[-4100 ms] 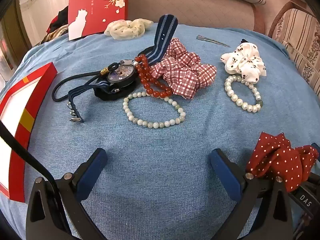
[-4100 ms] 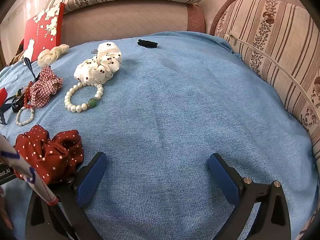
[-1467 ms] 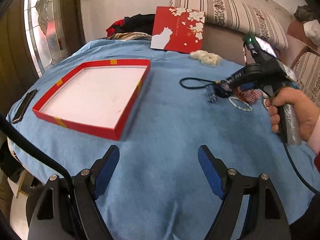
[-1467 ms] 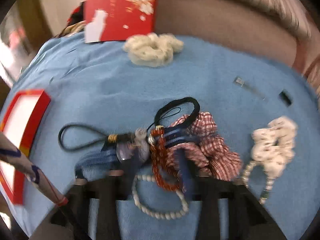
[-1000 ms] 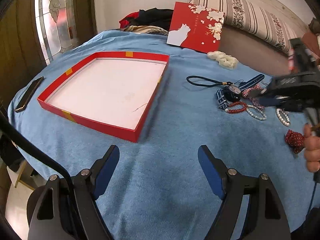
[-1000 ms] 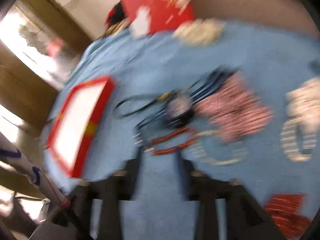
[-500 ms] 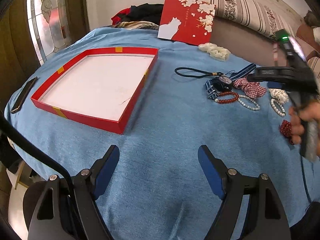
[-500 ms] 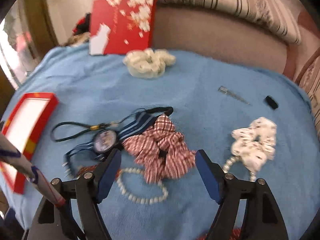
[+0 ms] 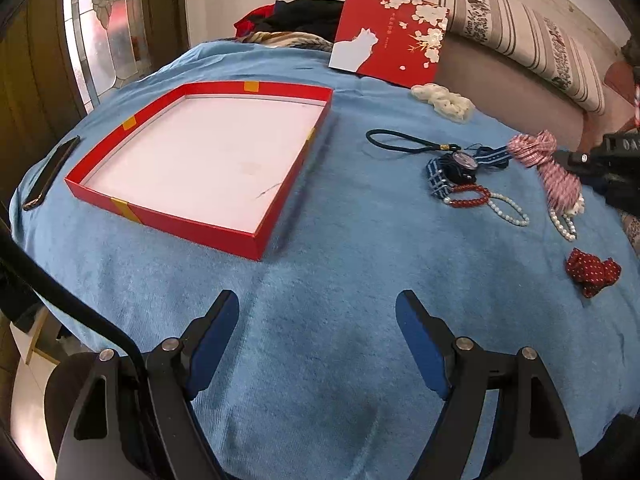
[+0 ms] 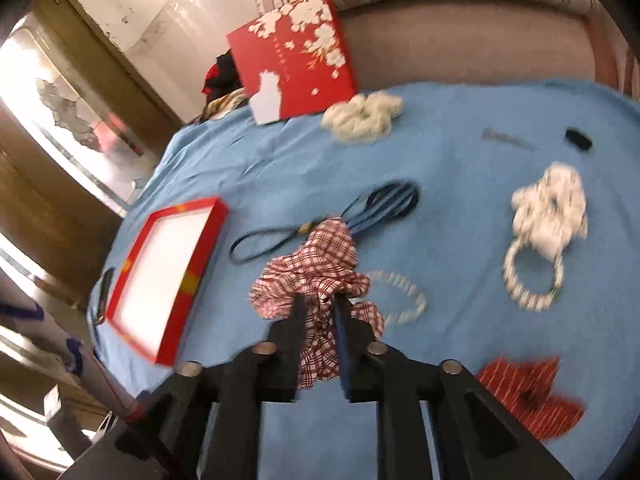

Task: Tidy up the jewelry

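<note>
My right gripper is shut on the red plaid scrunchie and holds it lifted above the blue cloth; it also shows in the left wrist view. My left gripper is open and empty, low over the near cloth. The shallow red tray with a white floor lies at the left, also seen in the right wrist view. On the cloth lie a watch, a red bead bracelet, a pale bead bracelet and a dark cord loop.
A red dotted scrunchie, a white dotted scrunchie with a pearl bracelet, and a cream scrunchie lie around. The red box lid leans on the sofa back. A phone lies left of the tray.
My right gripper has shut on the plaid scrunchie and lifted it off the pile. My left gripper has stayed open and nearly still.
</note>
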{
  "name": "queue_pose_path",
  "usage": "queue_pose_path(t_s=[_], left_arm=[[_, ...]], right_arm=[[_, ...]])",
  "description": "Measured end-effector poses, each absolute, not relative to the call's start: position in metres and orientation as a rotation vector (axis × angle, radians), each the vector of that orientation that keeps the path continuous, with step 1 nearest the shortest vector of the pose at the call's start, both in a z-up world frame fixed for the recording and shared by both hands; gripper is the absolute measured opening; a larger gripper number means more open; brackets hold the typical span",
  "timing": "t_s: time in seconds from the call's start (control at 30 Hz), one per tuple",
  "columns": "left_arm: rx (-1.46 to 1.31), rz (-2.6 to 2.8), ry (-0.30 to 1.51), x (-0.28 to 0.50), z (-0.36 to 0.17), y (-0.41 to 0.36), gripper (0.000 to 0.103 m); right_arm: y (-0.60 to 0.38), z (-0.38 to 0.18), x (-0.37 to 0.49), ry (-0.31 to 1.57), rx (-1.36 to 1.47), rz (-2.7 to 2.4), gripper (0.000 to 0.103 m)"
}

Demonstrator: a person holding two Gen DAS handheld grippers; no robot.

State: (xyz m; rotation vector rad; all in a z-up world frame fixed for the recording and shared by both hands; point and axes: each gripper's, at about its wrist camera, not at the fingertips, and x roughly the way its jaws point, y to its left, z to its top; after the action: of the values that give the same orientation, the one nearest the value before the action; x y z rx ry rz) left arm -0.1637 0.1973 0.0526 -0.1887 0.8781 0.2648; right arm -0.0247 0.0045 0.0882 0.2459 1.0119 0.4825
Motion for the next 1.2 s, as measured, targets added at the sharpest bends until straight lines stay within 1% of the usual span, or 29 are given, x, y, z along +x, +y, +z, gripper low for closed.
queue_pose_path(t_s=[0.03, 0.07, 0.17, 0.27, 0.33, 0.37, 0.53, 0.67, 0.97, 1.0, 1.03, 1.07, 1.1, 1.13, 1.2], left_arm=[[-0.188, 0.259, 0.878, -0.165, 0.055, 0.196, 0.08], [-0.187, 0.254, 0.88, -0.166, 0.056, 0.195, 0.08], [-0.184, 0.228, 0.889, -0.169, 0.062, 0.193, 0.08], [-0.183, 0.194, 0.892, -0.167, 0.067, 0.189, 0.08], [-0.193, 0.159, 0.903, -0.162, 0.069, 0.185, 0.08], [-0.206, 0.127, 0.914, -0.156, 0.07, 0.182, 0.08], [-0.271, -0.039, 0.974, -0.116, 0.067, 0.161, 0.08], [-0.314, -0.132, 1.022, -0.077, 0.055, 0.143, 0.08], [-0.415, -0.178, 1.112, -0.025, 0.024, 0.123, 0.08], [-0.402, -0.164, 1.109, -0.024, 0.024, 0.121, 0.067], [-0.39, -0.158, 1.111, -0.024, 0.025, 0.12, 0.033], [-0.397, -0.186, 1.14, -0.021, 0.023, 0.119, 0.013], [-0.42, -0.207, 1.168, -0.021, 0.022, 0.12, 0.006], [-0.435, -0.205, 1.169, -0.023, 0.023, 0.122, 0.006], [-0.401, -0.201, 1.135, -0.034, 0.037, 0.127, 0.006]], right_arm=[[0.01, 0.08, -0.032, 1.036, 0.241, 0.483, 0.052], [0.012, 0.076, -0.034, 1.045, 0.234, 0.482, 0.058], [-0.001, 0.075, -0.053, 1.018, 0.219, 0.462, 0.058], [-0.035, 0.088, -0.064, 0.961, 0.261, 0.426, 0.058], [-0.065, 0.098, -0.074, 0.926, 0.263, 0.371, 0.06], [-0.077, 0.1, -0.075, 0.917, 0.256, 0.337, 0.061], [-0.123, 0.09, -0.086, 0.923, 0.208, 0.197, 0.062], [-0.131, 0.073, -0.09, 0.943, 0.21, 0.18, 0.065], [-0.117, 0.043, -0.081, 0.969, 0.203, 0.196, 0.065], [-0.116, 0.04, -0.078, 0.972, 0.21, 0.195, 0.065], [-0.115, 0.037, -0.075, 0.974, 0.219, 0.19, 0.065], [-0.114, 0.035, -0.074, 0.974, 0.23, 0.189, 0.05], [-0.114, 0.032, -0.072, 0.981, 0.247, 0.194, 0.024], [-0.114, 0.031, -0.07, 0.989, 0.255, 0.194, 0.02], [-0.114, 0.035, -0.07, 0.978, 0.287, 0.201, 0.016]])
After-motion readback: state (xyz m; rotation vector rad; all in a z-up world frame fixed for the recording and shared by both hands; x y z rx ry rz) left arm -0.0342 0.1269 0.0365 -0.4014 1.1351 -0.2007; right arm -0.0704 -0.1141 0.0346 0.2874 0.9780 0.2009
